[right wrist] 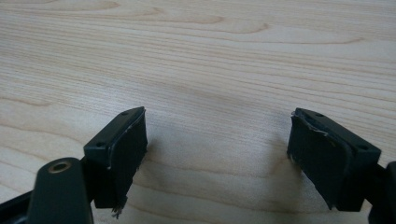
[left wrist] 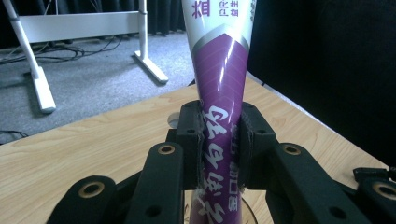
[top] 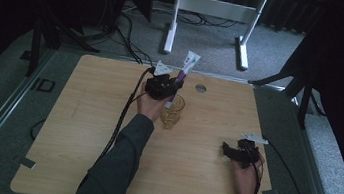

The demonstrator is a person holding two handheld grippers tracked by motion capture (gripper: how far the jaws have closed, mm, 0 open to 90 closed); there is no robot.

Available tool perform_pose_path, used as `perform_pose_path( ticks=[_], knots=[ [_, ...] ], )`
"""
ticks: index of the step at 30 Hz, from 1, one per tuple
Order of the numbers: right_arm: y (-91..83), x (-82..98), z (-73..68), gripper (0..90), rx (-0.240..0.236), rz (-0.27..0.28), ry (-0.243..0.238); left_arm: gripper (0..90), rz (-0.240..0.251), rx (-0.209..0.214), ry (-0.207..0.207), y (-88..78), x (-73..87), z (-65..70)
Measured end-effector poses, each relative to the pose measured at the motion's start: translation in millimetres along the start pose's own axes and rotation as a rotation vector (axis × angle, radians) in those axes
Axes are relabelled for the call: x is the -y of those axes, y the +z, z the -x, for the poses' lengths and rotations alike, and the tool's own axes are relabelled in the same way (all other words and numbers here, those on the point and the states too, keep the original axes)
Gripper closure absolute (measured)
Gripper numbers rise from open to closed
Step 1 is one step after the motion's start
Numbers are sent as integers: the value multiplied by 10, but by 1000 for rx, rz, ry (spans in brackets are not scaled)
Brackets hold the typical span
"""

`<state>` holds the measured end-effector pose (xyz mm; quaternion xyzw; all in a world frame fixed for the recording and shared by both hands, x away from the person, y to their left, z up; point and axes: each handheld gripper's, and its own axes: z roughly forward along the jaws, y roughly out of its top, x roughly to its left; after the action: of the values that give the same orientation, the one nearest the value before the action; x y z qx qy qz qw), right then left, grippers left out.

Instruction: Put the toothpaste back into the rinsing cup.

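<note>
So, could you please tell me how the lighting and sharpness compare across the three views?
High view: dim, with black surroundings; the glass cup looks soft. Left gripper view: brighter, with a sheen on the purple tube clamped in the left gripper. Right gripper view: even light, sharp table grain, soft shadows under the open right gripper.

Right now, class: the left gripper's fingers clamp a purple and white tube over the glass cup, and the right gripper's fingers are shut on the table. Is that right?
Not quite. The left gripper does clamp the tube over the glass cup, but the right gripper view shows the right gripper open, nothing between its fingers.
</note>
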<state>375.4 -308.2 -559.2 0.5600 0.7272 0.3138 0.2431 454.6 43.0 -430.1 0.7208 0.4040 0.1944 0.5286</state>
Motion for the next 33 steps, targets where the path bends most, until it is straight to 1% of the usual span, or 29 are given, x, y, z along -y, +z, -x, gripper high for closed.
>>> perform_pose_path(
  ticks=[11,12,18,20,26,29,33],
  knots=[
    [0,0,0,195,0,0,1,734,-2,-12,-5,63,2,-7],
    [0,0,0,195,0,0,0,734,0,-7,-13,73,8,-12],
    [0,0,0,195,0,0,0,733,-9,-16,-19,108,27,-40],
    [0,0,1,195,0,0,-1,733,-7,-17,-30,122,35,-47],
    [1,0,1,195,0,1,-1,732,-11,-25,-34,148,45,-57],
    [0,0,1,195,0,0,-1,731,-16,-30,-28,158,54,-57],
    [0,0,1,195,0,0,-1,731,-14,-27,-34,163,55,-68]
  ],
)
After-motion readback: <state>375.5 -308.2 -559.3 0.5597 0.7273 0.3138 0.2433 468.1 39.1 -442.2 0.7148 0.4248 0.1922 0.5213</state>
